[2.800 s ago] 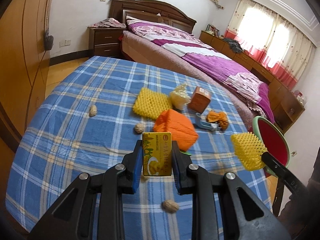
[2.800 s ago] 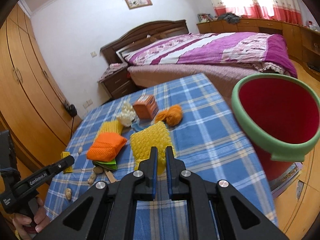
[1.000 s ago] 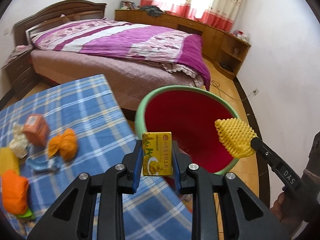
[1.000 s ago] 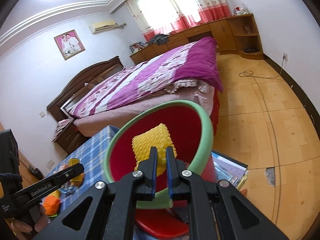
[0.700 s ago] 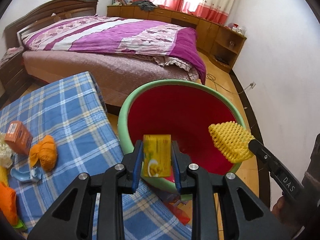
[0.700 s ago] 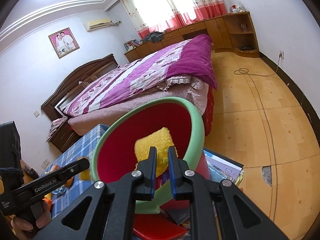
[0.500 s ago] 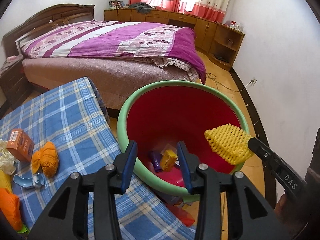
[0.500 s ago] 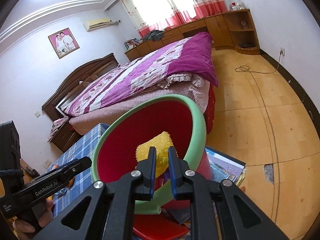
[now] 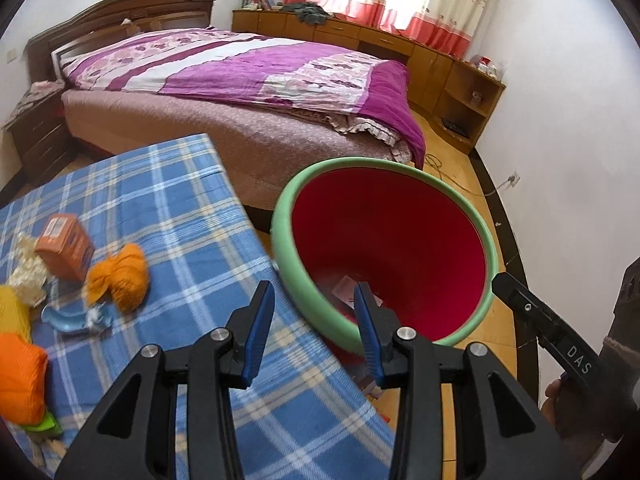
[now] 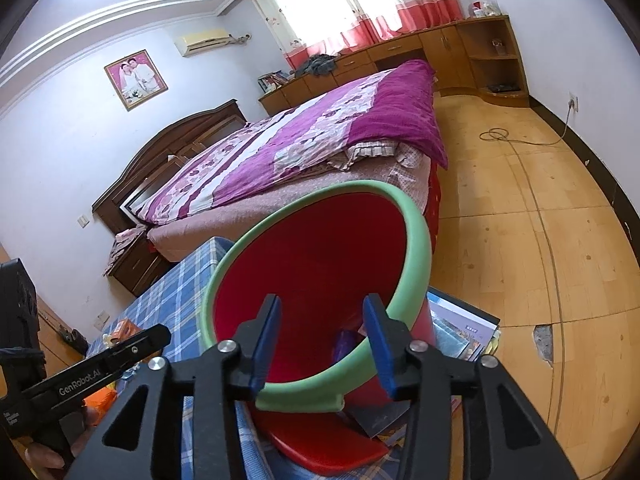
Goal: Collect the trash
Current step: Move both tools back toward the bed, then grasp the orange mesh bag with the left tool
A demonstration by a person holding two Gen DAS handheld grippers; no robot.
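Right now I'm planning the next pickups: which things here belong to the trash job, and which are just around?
Job: bin, orange box, orange wad, orange pouch, blue scrap, left gripper, right gripper.

Just around: bed, nightstand, cabinets, books.

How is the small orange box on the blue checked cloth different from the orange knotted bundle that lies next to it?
The orange box has flat faces, sharp edges and a printed label on one face; the orange bundle is soft, rounded and wrinkled, with no print. The orange box looks stiff like cardboard; the orange bundle looks like crumpled film or netting. The orange box sits farther from the red bin than the orange bundle. Both are orange and lie on the checked cloth.
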